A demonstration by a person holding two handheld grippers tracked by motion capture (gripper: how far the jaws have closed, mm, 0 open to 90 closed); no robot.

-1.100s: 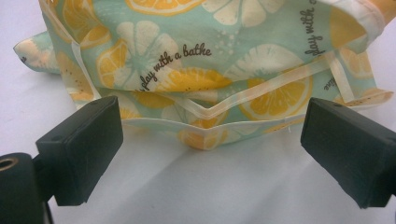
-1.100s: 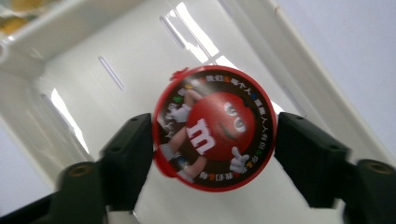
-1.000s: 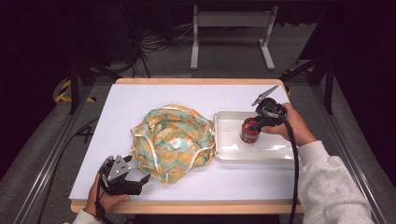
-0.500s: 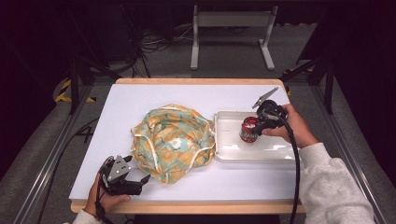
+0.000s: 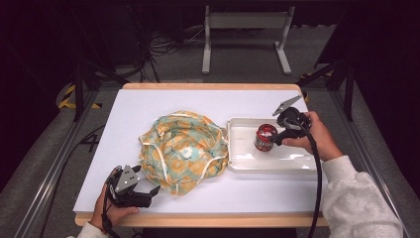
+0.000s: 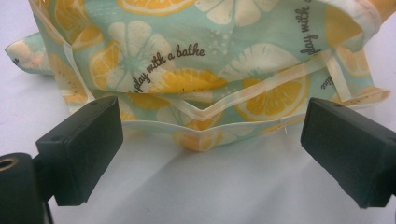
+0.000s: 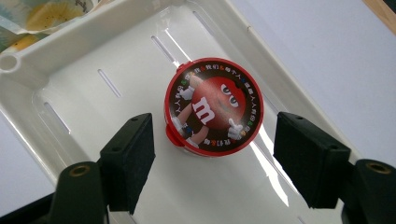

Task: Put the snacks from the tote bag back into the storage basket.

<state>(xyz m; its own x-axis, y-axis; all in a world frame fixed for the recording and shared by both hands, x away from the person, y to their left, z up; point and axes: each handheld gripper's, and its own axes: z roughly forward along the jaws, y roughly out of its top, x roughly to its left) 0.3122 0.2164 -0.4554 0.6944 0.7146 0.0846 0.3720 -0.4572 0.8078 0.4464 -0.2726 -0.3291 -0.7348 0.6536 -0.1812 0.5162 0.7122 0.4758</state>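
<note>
the cloth [image 5: 182, 149] is mint green with yellow and orange citrus slices and cream trim. the tub [image 5: 265, 137] has a red lid with a cartoon figure. the tray [image 5: 237, 148] is white.

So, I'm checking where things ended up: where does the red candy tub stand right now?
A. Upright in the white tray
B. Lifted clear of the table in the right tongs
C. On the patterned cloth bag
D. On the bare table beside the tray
A: the red candy tub stands upright on the floor of the white tray, with the right tongs open to either side of it, pads apart from it.
</note>
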